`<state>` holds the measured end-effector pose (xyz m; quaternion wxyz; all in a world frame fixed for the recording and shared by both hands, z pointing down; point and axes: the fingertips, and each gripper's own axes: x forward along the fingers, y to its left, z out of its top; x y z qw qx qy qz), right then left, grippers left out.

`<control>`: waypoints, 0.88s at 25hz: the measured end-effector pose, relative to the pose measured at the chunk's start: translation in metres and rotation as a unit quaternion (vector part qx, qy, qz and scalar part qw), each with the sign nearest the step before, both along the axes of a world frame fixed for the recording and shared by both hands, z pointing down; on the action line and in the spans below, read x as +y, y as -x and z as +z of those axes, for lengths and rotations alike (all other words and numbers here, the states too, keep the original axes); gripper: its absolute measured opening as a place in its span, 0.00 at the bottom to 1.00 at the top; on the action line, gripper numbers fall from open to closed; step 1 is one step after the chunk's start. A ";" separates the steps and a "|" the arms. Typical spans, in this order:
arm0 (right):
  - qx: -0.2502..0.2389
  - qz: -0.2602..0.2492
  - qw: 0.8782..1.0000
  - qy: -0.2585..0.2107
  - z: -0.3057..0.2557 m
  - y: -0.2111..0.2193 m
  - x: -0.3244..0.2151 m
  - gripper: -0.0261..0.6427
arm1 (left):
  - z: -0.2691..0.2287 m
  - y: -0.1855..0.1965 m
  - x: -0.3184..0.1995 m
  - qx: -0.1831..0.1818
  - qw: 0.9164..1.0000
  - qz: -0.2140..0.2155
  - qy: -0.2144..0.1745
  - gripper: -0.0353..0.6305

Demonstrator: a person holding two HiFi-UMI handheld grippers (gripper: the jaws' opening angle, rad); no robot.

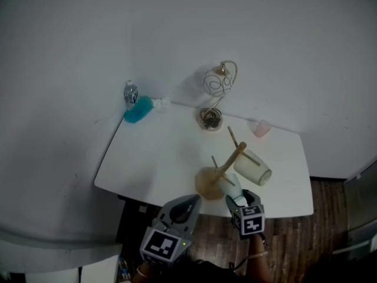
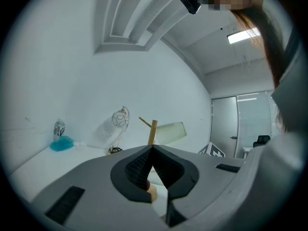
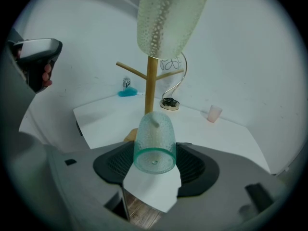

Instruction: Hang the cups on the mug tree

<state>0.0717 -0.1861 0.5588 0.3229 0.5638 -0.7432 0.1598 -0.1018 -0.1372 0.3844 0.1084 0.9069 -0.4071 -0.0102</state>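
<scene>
Mug tree (image 3: 150, 81): bare pale wood, matt. Cup (image 3: 154, 143) on its low peg: clear, plastic by the look, pebbled skin, green-tinted rim. Upper cup (image 3: 171, 18): frosted, same pebbling. Desk (image 1: 153, 158): white, smooth, matt. Far edge: shiny wire-metal stand (image 1: 219, 84).

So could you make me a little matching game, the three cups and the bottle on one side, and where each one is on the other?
1 clear cup
2 pale cup
3 pink cup
4 bottle

A alone by the table back edge
B hung on the wooden tree
C table corner, beside a blue thing
D in the right gripper, between its jaws

Pairs: 1-D, 2-B, 3-A, 4-C.
</scene>
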 end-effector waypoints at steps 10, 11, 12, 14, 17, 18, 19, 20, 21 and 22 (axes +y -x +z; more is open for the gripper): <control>-0.012 0.001 1.000 -0.009 -0.006 0.005 -0.008 0.45 | 0.002 0.002 -0.005 -0.003 1.000 -0.004 0.003 0.05; -0.013 0.001 1.000 -0.010 -0.008 0.005 -0.009 0.45 | 0.002 0.002 -0.005 -0.003 1.000 -0.004 0.003 0.05; -0.015 0.001 1.000 -0.012 -0.009 0.006 -0.009 0.45 | 0.002 0.002 -0.005 -0.003 1.000 -0.004 0.003 0.05; -0.016 0.003 1.000 -0.014 -0.009 0.006 -0.009 0.45 | 0.002 0.003 -0.005 -0.003 1.000 -0.004 0.004 0.05; -0.018 0.003 1.000 -0.021 -0.011 0.006 -0.010 0.45 | 0.001 0.004 -0.004 -0.003 1.000 -0.005 0.003 0.05; -0.018 0.005 1.000 -0.021 -0.011 0.006 -0.010 0.45 | 0.001 0.005 -0.004 -0.003 1.000 -0.005 0.003 0.05; -0.018 0.007 1.000 -0.020 -0.010 0.006 -0.009 0.45 | 0.001 0.005 -0.004 -0.004 1.000 -0.005 0.003 0.05; -0.018 0.009 1.000 -0.019 -0.010 0.006 -0.008 0.45 | 0.002 0.005 -0.004 -0.004 1.000 -0.006 0.003 0.05; -0.018 0.009 1.000 -0.019 -0.010 0.006 -0.008 0.45 | 0.002 0.006 -0.004 -0.005 1.000 -0.006 0.003 0.05; -0.019 0.009 1.000 -0.021 -0.010 0.006 -0.008 0.45 | 0.002 0.006 -0.003 -0.006 1.000 -0.006 0.003 0.05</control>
